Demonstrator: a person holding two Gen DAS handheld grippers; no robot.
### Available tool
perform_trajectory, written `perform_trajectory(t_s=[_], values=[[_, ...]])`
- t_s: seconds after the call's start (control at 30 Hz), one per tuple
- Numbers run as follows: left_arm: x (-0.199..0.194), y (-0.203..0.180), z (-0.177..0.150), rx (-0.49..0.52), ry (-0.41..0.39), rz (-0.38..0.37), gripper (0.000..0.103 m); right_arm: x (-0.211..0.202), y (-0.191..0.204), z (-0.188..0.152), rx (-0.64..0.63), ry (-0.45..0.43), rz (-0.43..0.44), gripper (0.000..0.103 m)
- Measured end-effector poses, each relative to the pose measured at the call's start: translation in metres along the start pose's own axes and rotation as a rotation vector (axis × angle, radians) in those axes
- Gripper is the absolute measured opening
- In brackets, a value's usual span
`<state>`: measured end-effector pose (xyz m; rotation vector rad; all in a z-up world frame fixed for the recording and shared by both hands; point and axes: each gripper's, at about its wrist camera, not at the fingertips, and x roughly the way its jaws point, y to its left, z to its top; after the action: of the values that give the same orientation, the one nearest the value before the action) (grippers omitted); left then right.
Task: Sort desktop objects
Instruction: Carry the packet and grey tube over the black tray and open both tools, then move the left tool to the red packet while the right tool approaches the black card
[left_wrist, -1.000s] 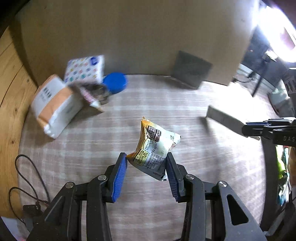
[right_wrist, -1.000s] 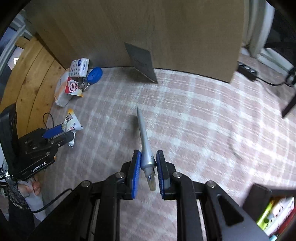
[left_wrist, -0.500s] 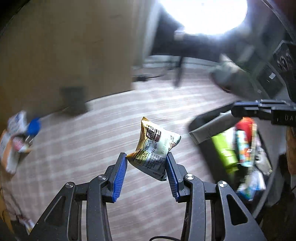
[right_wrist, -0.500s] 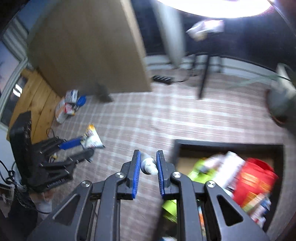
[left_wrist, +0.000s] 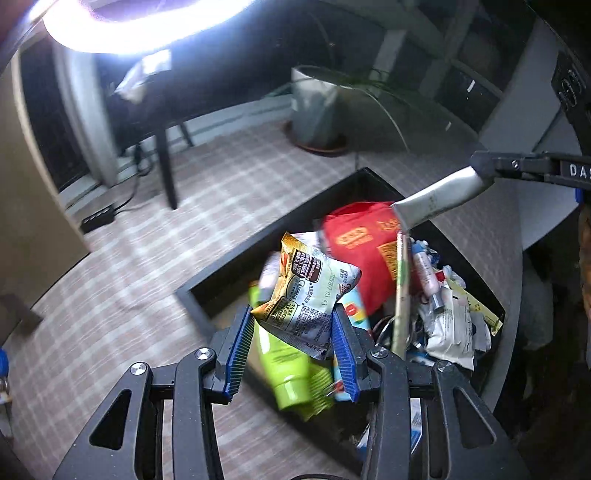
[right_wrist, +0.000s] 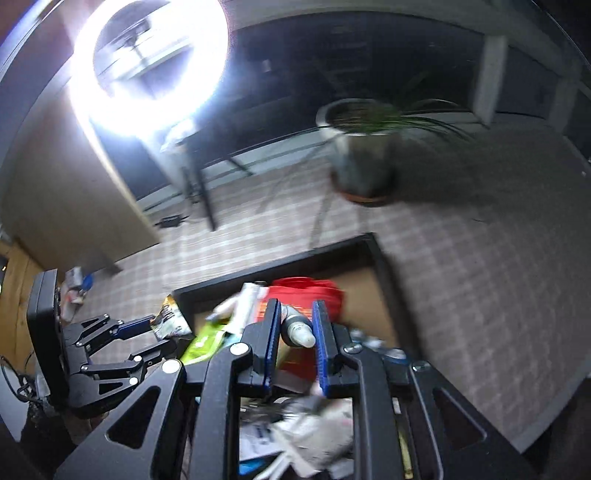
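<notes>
Step in hand: carry-to-bin. Left claw (left_wrist: 293, 354) clamps crinkled yellow-and-white snack sachet (left_wrist: 308, 295) above near corner of black rectangular bin (left_wrist: 236, 266). Right claw (right_wrist: 295, 341) clamps silver squeeze tube (right_wrist: 295, 326) over bin's clutter. Next, by my reading: lower a little, spread both claws, drop inside the walls.

A home room: checked carpet (left_wrist: 110, 314), potted plant (right_wrist: 364, 147), ring light (right_wrist: 147, 62)

right gripper (right_wrist: 294, 332) clamping silver tube (right_wrist: 295, 326); above black bin (right_wrist: 384, 266), clutter inside
</notes>
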<state>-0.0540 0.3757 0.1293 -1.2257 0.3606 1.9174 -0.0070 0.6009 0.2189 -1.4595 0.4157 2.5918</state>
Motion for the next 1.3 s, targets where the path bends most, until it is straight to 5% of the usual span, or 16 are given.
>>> perform_trajectory(t_s=[0.1,0.17,0.33,0.57,0.9,1.3], values=[[0.013,-0.013,0.006,0.023,0.035,0.012,0.045,-0.002,-0.013,-0.005,-0.005,-0.012,-0.077,0.017],[0.018,-0.016,0.007,0.026,0.056,0.029,0.054,0.003,-0.016,-0.009,-0.015,0.022,-0.054,0.018],[0.009,-0.011,0.004,0.011,0.043,0.036,0.055,0.005,-0.017,-0.015,0.002,0.044,-0.039,0.037],[-0.018,0.023,-0.013,-0.062,0.011,0.061,0.055,0.007,0.010,-0.009,-0.048,0.049,-0.003,0.038],[-0.065,0.123,-0.076,-0.271,-0.005,0.245,0.055,0.059,0.114,0.001,-0.256,0.129,0.102,0.040],[-0.131,0.268,-0.210,-0.675,0.031,0.477,0.062,0.128,0.262,0.002,-0.514,0.189,0.213,0.054]])
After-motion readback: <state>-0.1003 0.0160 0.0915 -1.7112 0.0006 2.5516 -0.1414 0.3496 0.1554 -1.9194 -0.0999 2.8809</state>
